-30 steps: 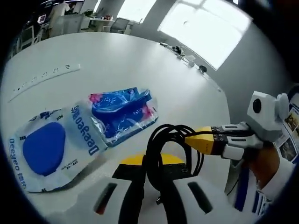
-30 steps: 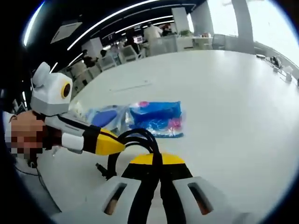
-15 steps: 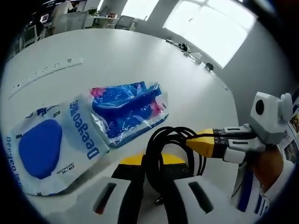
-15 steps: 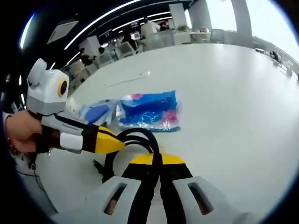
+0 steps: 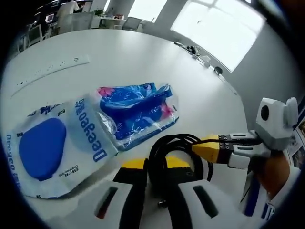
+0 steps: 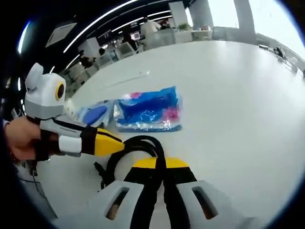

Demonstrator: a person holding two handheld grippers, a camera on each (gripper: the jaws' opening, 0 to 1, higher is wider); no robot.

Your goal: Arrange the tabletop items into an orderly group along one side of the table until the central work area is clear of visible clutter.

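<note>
Landmark: coiled black cable (image 5: pixel 176 155), a glossy round-section bundle looped in the air just above the white table (image 5: pixel 124 62).

Left gripper view, left to right from the cable:
- Farthest left of the cable, a flat clear plastic pouch (image 5: pixel 45 148) with a rounded blue pad inside and blue lettering, lying on the table.
- Between pouch and cable, a crinkled blue wrapper pack (image 5: pixel 136 112) with pink patches, its edge touching the pouch.
- Left gripper (image 5: pixel 155 183) rises under the cable; yellow-tipped jaws pinched onto the black loop, which runs down between them.
- Right of the cable, the right gripper (image 5: pixel 209 149) enters sideways, yellow tip pressed to the same coil. Behind it a hand (image 5: pixel 267 169).
- Beyond the packs, a long pale strip (image 5: pixel 52 71) lies flat; small objects sit at the table's far edge under a bright window.

Right gripper view:
- Left of the cable (image 6: pixel 138 150), the left gripper (image 6: pixel 112 143) and a hand (image 6: pixel 19 140) holding it; the cable's plug end hangs beneath.
- Right gripper (image 6: pixel 159 183) jaws pressed together on the cable.
- Beyond the cable, pouch (image 6: pixel 93 114) and wrapper pack (image 6: pixel 150 109) side by side.
- An office background with desks and ceiling light strips.
</note>
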